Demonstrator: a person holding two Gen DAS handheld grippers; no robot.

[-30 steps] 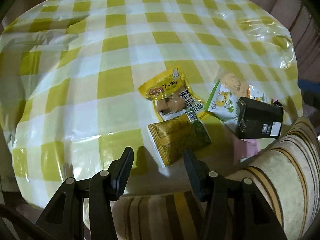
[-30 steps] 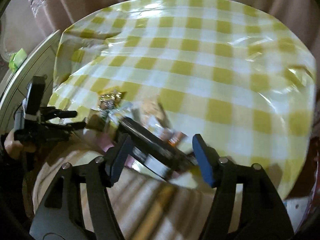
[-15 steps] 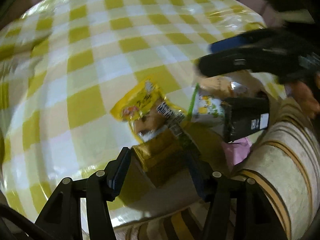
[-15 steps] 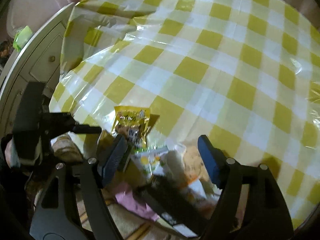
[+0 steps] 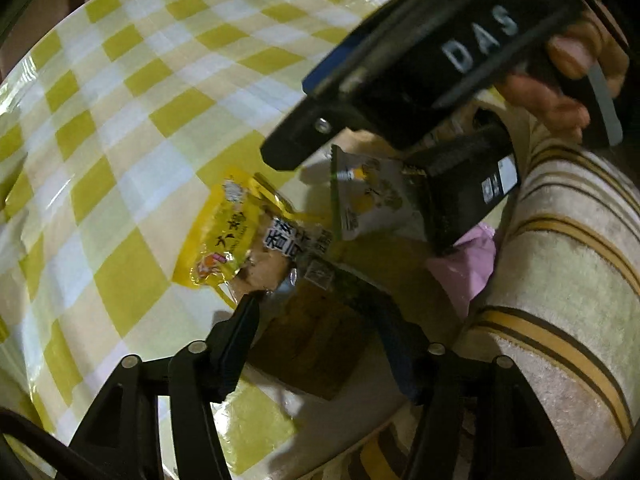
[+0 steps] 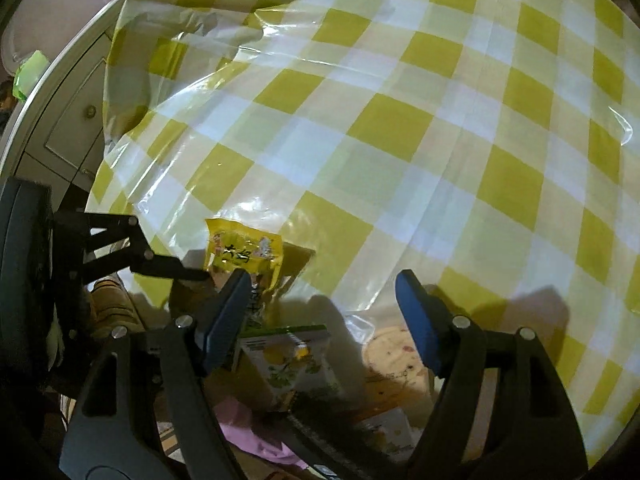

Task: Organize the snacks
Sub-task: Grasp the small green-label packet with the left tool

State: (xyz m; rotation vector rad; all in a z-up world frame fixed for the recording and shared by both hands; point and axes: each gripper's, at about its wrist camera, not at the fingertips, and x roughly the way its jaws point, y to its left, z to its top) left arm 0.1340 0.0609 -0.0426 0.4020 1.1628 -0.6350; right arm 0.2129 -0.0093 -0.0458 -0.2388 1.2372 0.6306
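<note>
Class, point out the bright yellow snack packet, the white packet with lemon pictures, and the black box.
Bright yellow snack packet (image 5: pixel 224 236), left wrist view, on its printed front.
White packet with lemon pictures (image 5: pixel 370 196), left wrist view, on its lemon artwork.
Black box (image 5: pixel 468 192), left wrist view, on its dark side.

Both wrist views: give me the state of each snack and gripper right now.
left gripper: open, straddling the dark yellow packet, pads not pressing
right gripper: open, over the white lemon packet
bright yellow packet: flat on the tablecloth
black box: tilted over the lemon packet
</note>
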